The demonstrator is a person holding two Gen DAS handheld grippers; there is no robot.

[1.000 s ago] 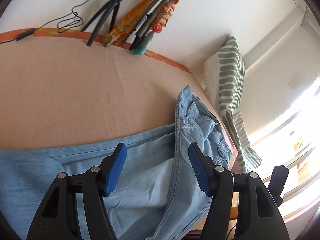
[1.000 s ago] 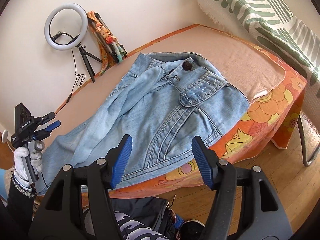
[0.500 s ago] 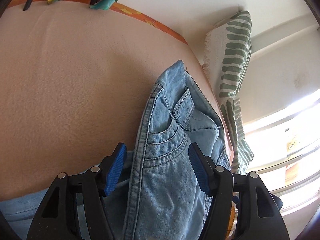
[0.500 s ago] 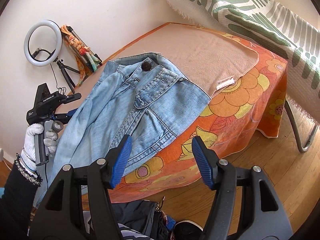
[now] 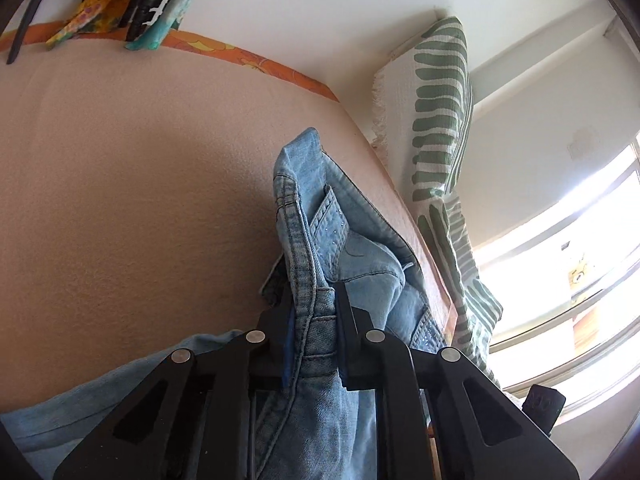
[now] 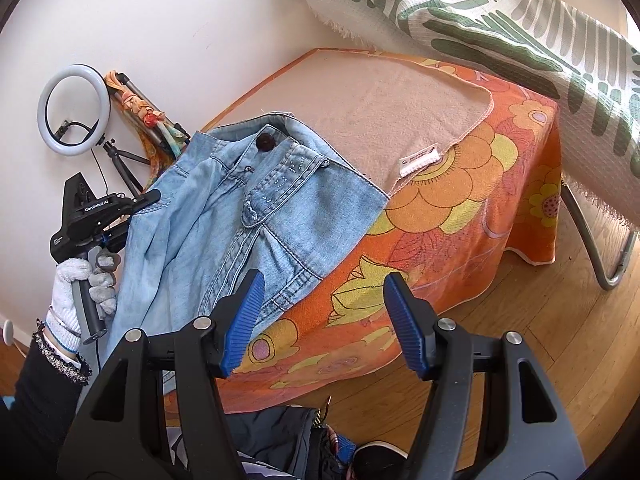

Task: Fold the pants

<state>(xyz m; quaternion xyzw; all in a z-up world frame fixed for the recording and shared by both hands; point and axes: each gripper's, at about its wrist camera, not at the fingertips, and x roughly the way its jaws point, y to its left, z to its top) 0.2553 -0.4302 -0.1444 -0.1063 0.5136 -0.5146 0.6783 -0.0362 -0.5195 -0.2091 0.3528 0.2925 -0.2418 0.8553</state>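
Observation:
Light blue denim pants (image 6: 248, 216) lie on a beige towel (image 6: 360, 104), waistband and dark button toward the wall. In the left wrist view the pants (image 5: 304, 200) stand up in a ridge. My left gripper (image 5: 313, 294) is closing its jaws on that ridge's stitched seam, and its pads pinch the denim. From the right wrist view a white-gloved hand (image 6: 76, 280) holds that left gripper (image 6: 148, 204) at the pants' left edge. My right gripper (image 6: 325, 292) is open and holds nothing. It hovers over the bed's front edge, just right of the pants' lower corner.
An orange flowered cover (image 6: 460, 184) drapes the bed down to a wooden floor (image 6: 540, 320). A green-striped cloth (image 6: 480, 12) hangs at the right above a metal leg (image 6: 600, 256). A ring light (image 6: 74, 110) on a tripod and colourful rods lean on the wall.
My left gripper pushed forward along the pants toward the waistband and its jaws came together on a denim fold. The right gripper drifted right and lower, still open.

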